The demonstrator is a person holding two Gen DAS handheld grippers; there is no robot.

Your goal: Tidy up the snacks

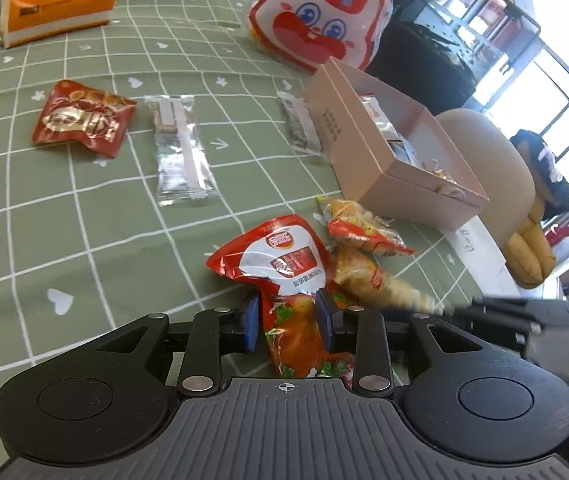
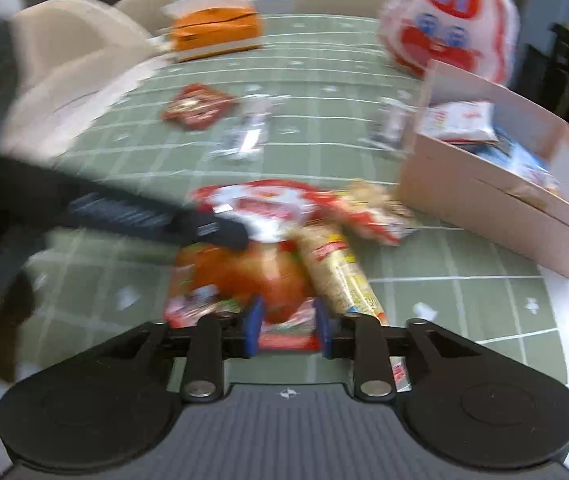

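A red and white snack packet [image 1: 280, 268] lies on the green checked tablecloth [image 1: 84, 240]. My left gripper [image 1: 287, 322] has its blue pads on both sides of the packet's orange lower end. The packet also shows in the blurred right wrist view [image 2: 256, 216]. My right gripper [image 2: 287, 326] is open just above the packet's near end. The left gripper's finger [image 2: 220, 230] reaches in from the left there. Two yellow cone snacks [image 1: 368, 276] lie beside the packet. A pink cardboard box [image 1: 368, 148] holding several snacks stands to the right.
A dark red packet [image 1: 80, 118] and a clear wrapped bar [image 1: 178, 148] lie farther back. Another clear bar [image 1: 298, 124] rests against the box. An orange tissue box [image 1: 56, 6] and a rabbit-face bag [image 1: 320, 12] stand at the far edge. Beige chairs surround the table.
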